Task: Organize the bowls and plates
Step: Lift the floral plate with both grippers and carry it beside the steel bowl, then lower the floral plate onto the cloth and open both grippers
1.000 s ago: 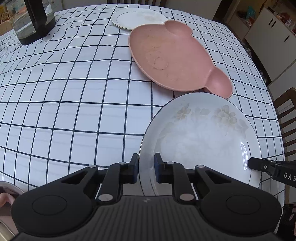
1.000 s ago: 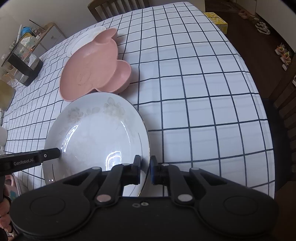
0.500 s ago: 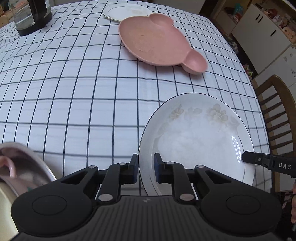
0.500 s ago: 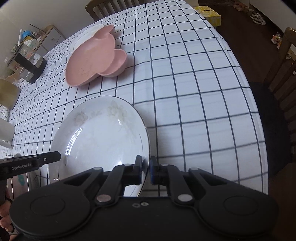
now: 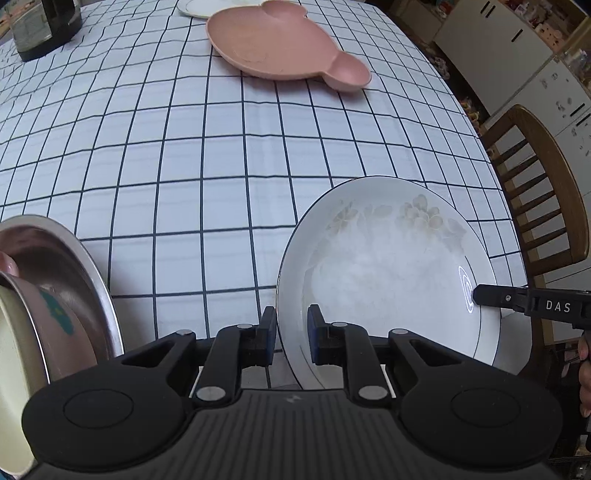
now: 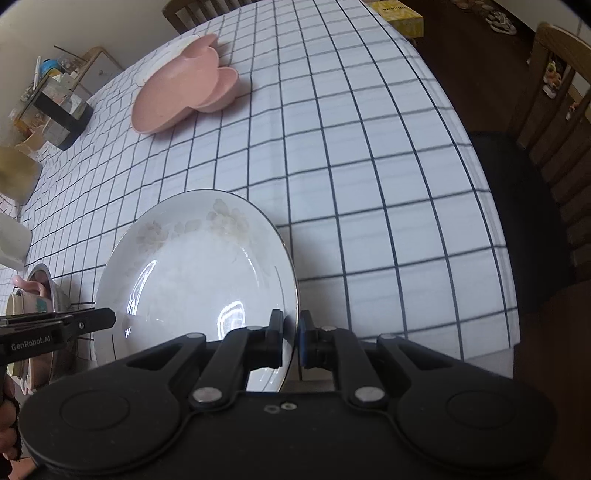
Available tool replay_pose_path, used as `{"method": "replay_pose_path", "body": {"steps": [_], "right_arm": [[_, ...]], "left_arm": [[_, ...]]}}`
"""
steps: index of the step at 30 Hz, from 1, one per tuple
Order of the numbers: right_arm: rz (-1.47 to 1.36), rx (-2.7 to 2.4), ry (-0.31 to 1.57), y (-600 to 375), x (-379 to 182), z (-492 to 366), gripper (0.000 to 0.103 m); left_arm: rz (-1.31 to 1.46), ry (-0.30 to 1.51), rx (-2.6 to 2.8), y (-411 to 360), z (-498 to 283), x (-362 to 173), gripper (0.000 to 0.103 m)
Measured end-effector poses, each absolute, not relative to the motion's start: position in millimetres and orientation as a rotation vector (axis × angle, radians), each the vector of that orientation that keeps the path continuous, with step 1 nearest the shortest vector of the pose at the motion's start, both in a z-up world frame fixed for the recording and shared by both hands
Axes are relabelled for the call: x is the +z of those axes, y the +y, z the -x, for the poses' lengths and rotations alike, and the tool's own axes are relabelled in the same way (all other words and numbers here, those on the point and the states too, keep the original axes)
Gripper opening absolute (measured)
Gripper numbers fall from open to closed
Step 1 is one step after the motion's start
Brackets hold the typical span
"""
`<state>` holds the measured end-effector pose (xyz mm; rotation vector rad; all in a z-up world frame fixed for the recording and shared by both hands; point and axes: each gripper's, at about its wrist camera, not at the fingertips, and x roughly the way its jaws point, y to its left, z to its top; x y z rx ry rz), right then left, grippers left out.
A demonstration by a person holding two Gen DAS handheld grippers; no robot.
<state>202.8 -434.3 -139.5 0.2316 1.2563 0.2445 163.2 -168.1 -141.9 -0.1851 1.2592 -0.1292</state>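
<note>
Two grippers carry a floral plate (image 5: 388,273) across the desk (image 5: 184,147).
Both jaws stay clenched on its rim; stacked bowls (image 5: 55,295) have come into view, likely the destination.

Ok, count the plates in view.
3: white floral plate held by both grippers; pink mouse-shaped plate on the far tablecloth; white plate behind it. Dishes stacked at the near-left edge could hide more.

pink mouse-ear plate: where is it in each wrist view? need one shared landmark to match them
Left wrist: the pink plate lies top centre, far across the checked tablecloth, ear lobe pointing right.
Right wrist: the pink plate lies upper left, ear lobes to the right.
Shared landmark: the white floral plate, low in both views, with the left gripper and right gripper clamped on opposite rims.
</note>
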Motion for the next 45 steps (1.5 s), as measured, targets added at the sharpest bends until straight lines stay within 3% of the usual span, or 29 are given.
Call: {"method": "replay_pose_path", "body": {"steps": [13, 18, 27, 40, 42, 44, 45], "right_arm": [[-0.222, 0.222, 1.25, -429, -147, -196, 0.01], [-0.199, 0.198, 1.235, -422, -145, -194, 0.018], [-0.169, 0.133, 1.174, -419, -125, -182, 0.023], [-0.127, 0.21, 1.029, -367, -67, -157, 0.039], [-0.119, 0.222, 1.004, -356, -58, -152, 0.046], [-0.11, 0.231, 0.982, -345, -50, -149, 0.049], [-0.105, 0.236, 0.97, -340, -46, -148, 0.049]], "left_arm": [[0.138, 1.251, -0.155, -167, -162, -145, 0.016], [0.126, 1.252, -0.158, -167, -162, -143, 0.016], [0.123, 1.214, -0.162, -155, -154, -127, 0.016], [0.09, 1.046, -0.238, -130, -137, -67, 0.017], [0.091, 1.016, -0.246, -123, -134, -57, 0.021], [0.091, 0.987, -0.249, -117, -132, -49, 0.032], [0.087, 0.969, -0.247, -113, -130, -44, 0.042]]}}
